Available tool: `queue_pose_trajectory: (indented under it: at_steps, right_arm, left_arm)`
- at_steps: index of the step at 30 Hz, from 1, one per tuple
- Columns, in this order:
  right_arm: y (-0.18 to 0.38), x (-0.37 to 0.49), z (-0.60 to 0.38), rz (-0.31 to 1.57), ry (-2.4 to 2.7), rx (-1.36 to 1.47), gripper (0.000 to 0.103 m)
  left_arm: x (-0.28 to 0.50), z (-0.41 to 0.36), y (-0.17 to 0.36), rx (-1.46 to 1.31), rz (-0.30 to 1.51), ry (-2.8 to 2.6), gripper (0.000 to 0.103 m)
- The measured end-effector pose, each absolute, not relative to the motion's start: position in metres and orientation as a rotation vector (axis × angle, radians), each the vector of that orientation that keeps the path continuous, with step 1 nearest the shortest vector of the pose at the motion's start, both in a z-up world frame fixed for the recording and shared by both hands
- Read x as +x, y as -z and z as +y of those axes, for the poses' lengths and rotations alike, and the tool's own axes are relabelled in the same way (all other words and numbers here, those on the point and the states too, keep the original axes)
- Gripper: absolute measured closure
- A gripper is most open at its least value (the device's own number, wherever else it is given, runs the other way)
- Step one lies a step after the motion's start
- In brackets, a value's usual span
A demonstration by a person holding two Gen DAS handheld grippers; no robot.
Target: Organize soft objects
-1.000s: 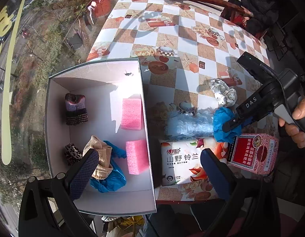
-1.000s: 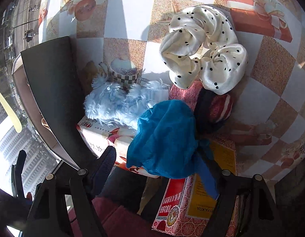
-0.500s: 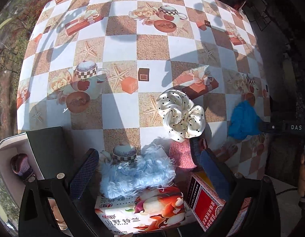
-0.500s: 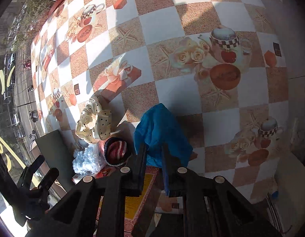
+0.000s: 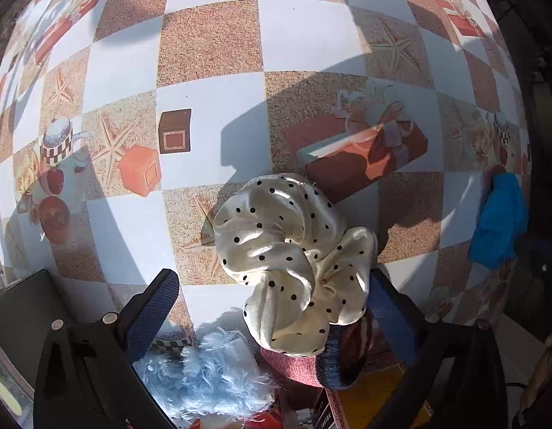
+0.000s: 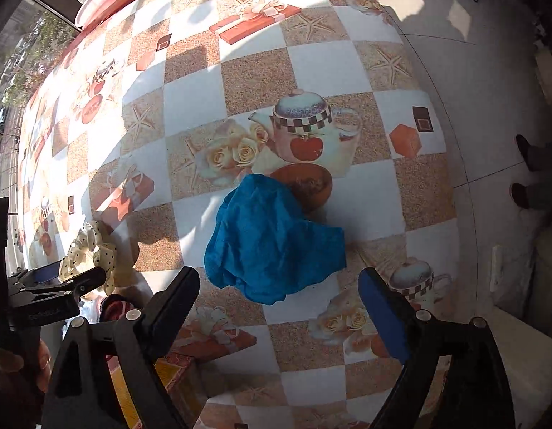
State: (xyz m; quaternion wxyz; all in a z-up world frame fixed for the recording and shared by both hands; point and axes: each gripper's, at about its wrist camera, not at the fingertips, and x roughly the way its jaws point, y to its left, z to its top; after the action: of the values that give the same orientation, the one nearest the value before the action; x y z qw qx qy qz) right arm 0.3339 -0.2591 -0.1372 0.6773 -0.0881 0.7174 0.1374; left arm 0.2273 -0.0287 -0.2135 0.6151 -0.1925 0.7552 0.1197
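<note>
A cream polka-dot scrunchie [image 5: 293,250] lies on the checkered tablecloth between the open jaws of my left gripper [image 5: 272,296], resting partly on a red and dark knit piece [image 5: 311,364]. A fluffy light-blue item [image 5: 208,375] lies below it. The scrunchie also shows in the right wrist view [image 6: 89,250], with the left gripper [image 6: 57,282] over it. A blue cloth [image 6: 272,239] lies loose on the table just ahead of my open, empty right gripper [image 6: 279,300]; it also shows at the right edge of the left wrist view [image 5: 501,221].
A red and yellow carton [image 5: 365,404] sits under the knit piece, also seen in the right wrist view [image 6: 172,375]. The dark box wall [image 5: 22,307] is at lower left. The table edge [image 6: 440,114] drops to the floor on the right, where a person's feet [image 6: 526,171] stand.
My right gripper opened and let the blue cloth go onto the table. My left gripper moved forward and down over the polka-dot scrunchie, away from the box.
</note>
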Motion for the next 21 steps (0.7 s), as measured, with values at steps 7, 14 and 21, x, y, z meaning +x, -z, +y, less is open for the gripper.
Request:
queue_pose_trajectory:
  at_steps: [7,14,21]
  right_arm:
    - [0.184,0.342,-0.245,1.682,-0.291,-0.248,0.012]
    - [0.193,0.337,-0.247,1.666,-0.289,-0.251,0.0]
    - [0.183,0.341,-0.249,1.635,-0.249,-0.252,0.04]
  left_arm:
    - [0.229,-0.035,0.235,-0.42,1.779,-0.308,0.0]
    - [0.233,-0.035,0.235,-0.411,1.785,-0.294,0.0]
    - [0.247,-0.043,0.207,-0.318,1.682,-0.246,0.067]
